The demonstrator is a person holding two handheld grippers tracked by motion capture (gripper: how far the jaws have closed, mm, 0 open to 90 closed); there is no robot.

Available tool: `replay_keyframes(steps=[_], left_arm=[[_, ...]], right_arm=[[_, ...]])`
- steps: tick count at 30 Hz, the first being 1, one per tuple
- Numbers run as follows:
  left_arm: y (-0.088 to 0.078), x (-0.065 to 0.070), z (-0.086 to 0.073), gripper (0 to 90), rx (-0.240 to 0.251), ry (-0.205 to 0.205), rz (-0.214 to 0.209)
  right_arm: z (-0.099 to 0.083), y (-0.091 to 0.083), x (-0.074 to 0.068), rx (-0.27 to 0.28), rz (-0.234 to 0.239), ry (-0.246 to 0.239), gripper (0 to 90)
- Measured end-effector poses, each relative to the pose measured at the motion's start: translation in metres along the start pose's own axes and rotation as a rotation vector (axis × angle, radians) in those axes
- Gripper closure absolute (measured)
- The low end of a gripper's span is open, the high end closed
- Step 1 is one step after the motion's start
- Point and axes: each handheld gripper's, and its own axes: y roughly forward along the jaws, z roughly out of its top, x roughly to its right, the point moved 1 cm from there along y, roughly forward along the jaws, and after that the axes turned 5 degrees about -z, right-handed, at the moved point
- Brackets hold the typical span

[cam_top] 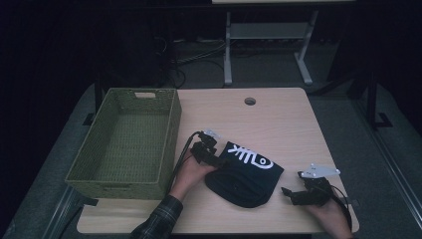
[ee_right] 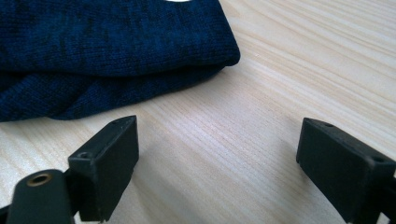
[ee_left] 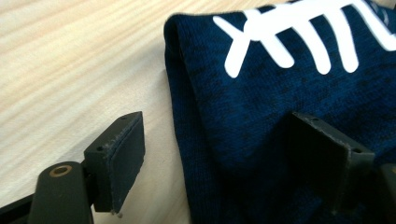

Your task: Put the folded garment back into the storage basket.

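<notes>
Folded dark-blue garment (cam_top: pixel 245 174) lying on the table (cam_top: pixel 278 119), right of the basket (cam_top: pixel 124 142). I keep my left gripper (cam_top: pixel 219 162) spread astride its edge, and my right gripper (cam_top: pixel 288 193) spread nearby, holding nothing, ready to grasp.

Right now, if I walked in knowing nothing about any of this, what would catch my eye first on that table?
Probably the dark blue knitted cloth with a white fishbone design, folded near the front middle of the wooden table. A hand-held gripper sits at each side of it, the left gripper at its edge and the right gripper just off it, both with jaws apart. To the left stands a big green woven basket.
</notes>
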Motion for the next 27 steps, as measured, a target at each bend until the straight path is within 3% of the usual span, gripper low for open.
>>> replay_keyframes(steps=[4, 10, 13, 21, 27], left_arm=[[0.0026, 0.0007, -0.0011, 19.7, -0.007, -0.009, 0.001], [0.0038, 0.0027, -0.0013, 19.9, -0.020, 0.021, 0.017], [0.0039, 0.0052, -0.0006, 22.8, -0.022, 0.008, 0.018], [0.0021, 0.0031, -0.0027, 50.4, -0.019, -0.021, -0.098], [0.0034, 0.0001, -0.0036, 66.4, -0.016, -0.066, -0.163]], right_arm=[[0.0001, 0.0001, 0.0000, -0.001, 0.001, 0.000, 12.5], [0.0001, 0.0002, 0.0001, -0.001, 0.001, -0.001, 12.5], [0.0002, 0.0003, 0.0002, -0.001, 0.002, -0.001, 12.5], [0.0005, 0.0007, 0.0001, 0.000, 0.002, -0.001, 12.5], [0.0005, 0.0007, 0.0001, 0.000, 0.002, -0.001, 12.5]])
